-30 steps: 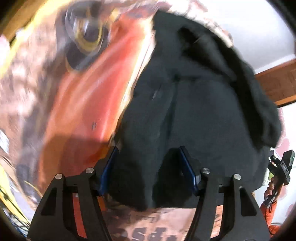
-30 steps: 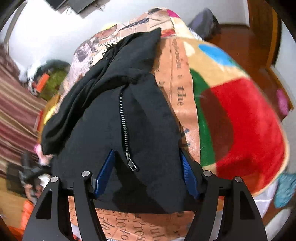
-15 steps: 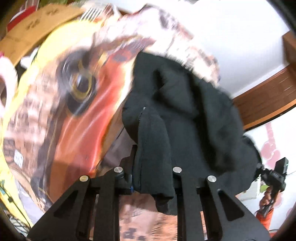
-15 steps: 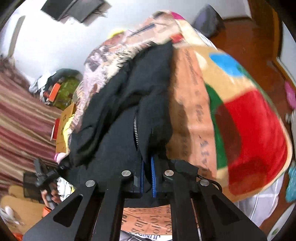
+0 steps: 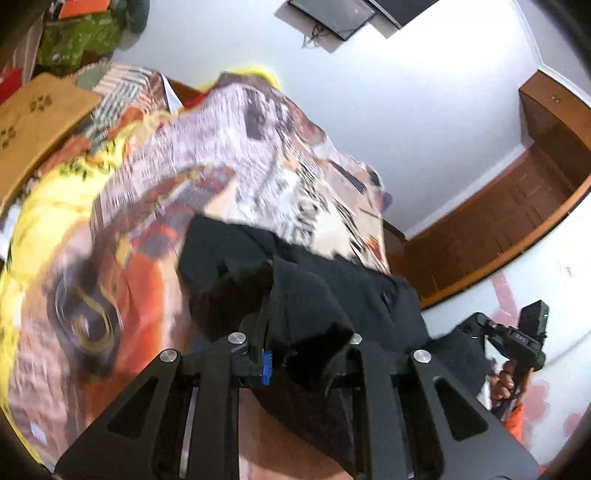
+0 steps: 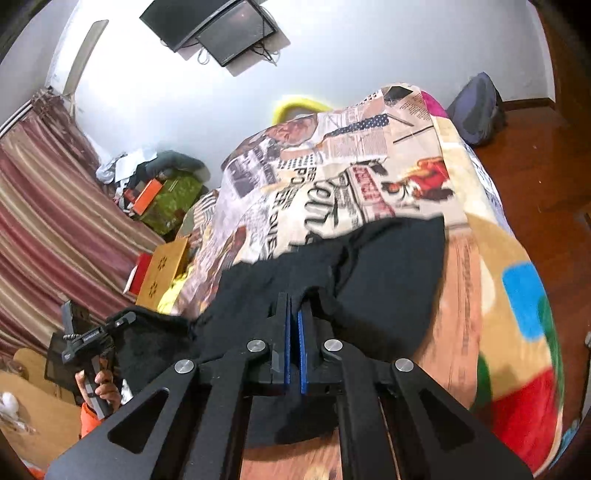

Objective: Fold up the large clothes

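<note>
Garment [image 6: 373,280]: black, zip-front, on the printed blanket [image 6: 332,173] covering the bed. Near hem is raised off the blanket by both grippers; far part lies on it. Far edge crosses the newsprint pattern about mid-bed. In the right view, its right edge stops short of the blanket's coloured patches, with bare blanket beyond to the bed's side, then wood floor [image 6: 535,147]. To the left, past the bed edge: a cardboard box [image 6: 166,266] and a striped curtain [image 6: 44,206].

Left gripper [image 5: 306,354]: jaws narrow, clamped on a thick bunch of hem; one blue pad [image 5: 266,365] shows. Right gripper [image 6: 293,332]: jaws nearly closed, pinching a thin layer of cloth between the blue pads [image 6: 302,354]. Each view shows the other gripper off to the side.

Versus 1.0 s ago: both jaws were then wide, straddling the hem; now closed on it. Both cameras now sit higher, and a wall monitor [image 6: 218,29] has come into view.
</note>
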